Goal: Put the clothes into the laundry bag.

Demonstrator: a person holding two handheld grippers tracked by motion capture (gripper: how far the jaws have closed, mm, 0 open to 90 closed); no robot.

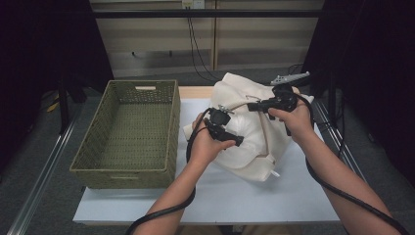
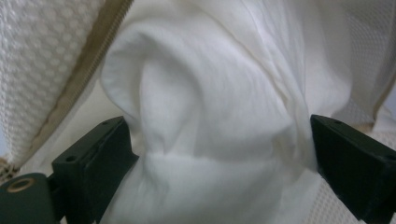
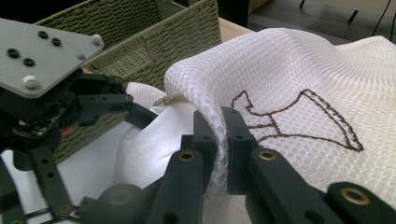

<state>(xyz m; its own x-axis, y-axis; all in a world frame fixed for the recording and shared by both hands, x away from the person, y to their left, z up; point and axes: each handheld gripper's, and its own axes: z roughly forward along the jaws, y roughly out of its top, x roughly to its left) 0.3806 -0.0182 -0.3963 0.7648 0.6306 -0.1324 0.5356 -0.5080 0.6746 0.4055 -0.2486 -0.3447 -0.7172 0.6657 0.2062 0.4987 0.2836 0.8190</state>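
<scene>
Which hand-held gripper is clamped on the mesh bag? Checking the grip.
The right hand-held gripper: jaws pinch the white mesh laundry bag. The left hand-held gripper stands open.

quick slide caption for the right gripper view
Right gripper pinches the white mesh bag's edge beside a green wicker basket.

The mesh bag (image 1: 249, 132) lies on the table (image 1: 244, 196), right of the basket (image 1: 132, 132), apparently touching it.
</scene>
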